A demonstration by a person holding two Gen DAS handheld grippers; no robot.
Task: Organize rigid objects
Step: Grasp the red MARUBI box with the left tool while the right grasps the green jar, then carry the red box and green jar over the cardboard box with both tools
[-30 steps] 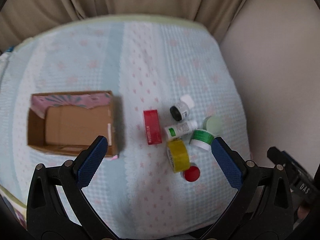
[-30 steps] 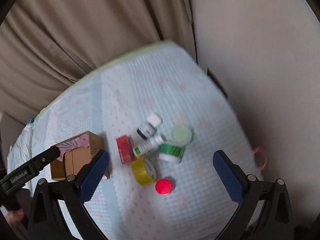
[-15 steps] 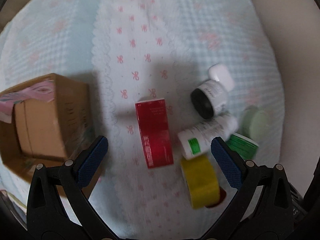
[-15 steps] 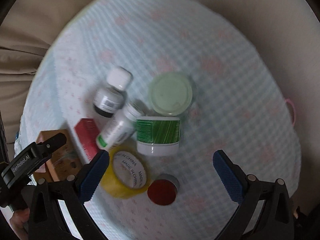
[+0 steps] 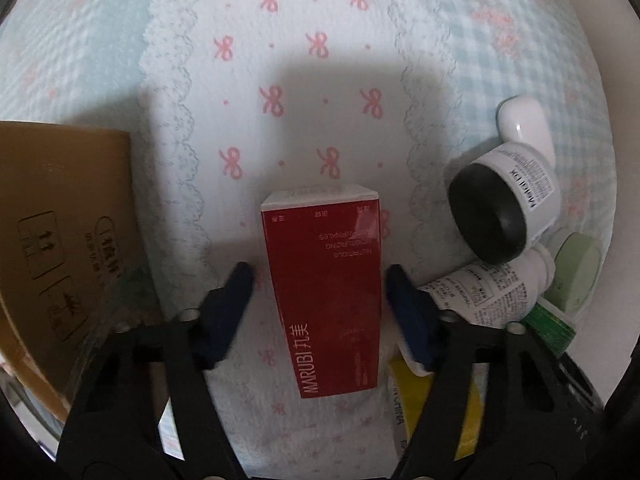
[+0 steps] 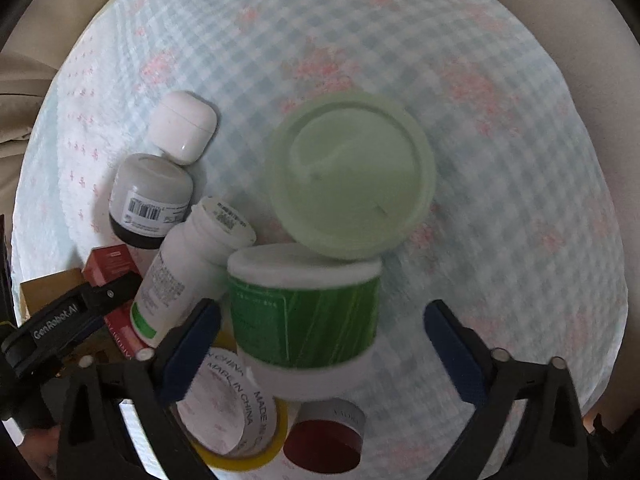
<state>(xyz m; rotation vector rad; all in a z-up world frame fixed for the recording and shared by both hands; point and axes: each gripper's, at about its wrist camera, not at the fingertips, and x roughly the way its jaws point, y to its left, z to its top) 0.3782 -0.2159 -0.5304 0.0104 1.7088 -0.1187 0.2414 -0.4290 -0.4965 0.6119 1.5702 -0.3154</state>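
Tongs lowered since earlier | left (image 5: 318, 274) narrowed, straddling red box (image 5: 324, 292) | right (image 6: 322, 318) open

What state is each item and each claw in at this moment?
left claw: open, straddling the red box, not yet clamped
right claw: open around the green jar
red box: lying flat
green jar: on its side
pale green lid: off, flat beside the jar
white bottle: lying down
cardboard box: open
yellow tape roll: lying flat

Right claw (image 6: 322, 320) agape, straddling green jar (image 6: 304, 312).
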